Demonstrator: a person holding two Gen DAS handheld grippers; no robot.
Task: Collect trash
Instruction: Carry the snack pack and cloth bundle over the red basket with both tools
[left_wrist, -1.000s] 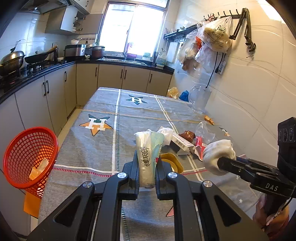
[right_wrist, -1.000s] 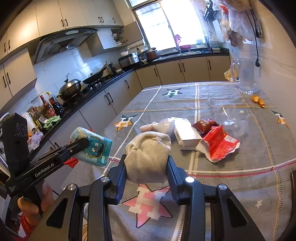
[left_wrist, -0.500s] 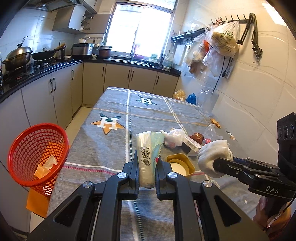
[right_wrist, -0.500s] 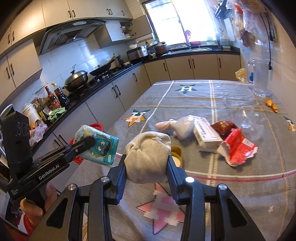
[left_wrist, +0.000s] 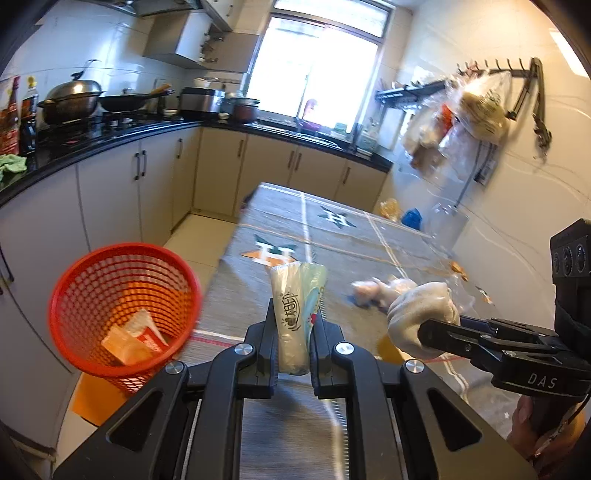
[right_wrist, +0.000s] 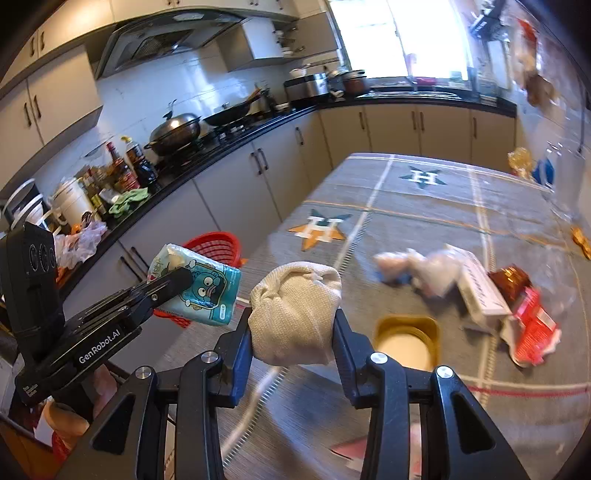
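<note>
Currently, a tissue pack (left_wrist: 295, 317) (teal cartoon print, seen from the right wrist view) is clamped between the nearly closed jaws of the left gripper (left_wrist: 293, 341), held above the table edge beside the red basket (left_wrist: 92, 295), in which some wrappers are already seen. A balled white cloth (right_wrist: 293, 317) is pinched by the right gripper (right_wrist: 293, 341), jaws partly open around it. More trash is left on the tablecloth (right_wrist: 424, 206): red wrapper (right_wrist: 532, 328), white box (right_wrist: 480, 286), yellow lid (right_wrist: 406, 339).
</note>
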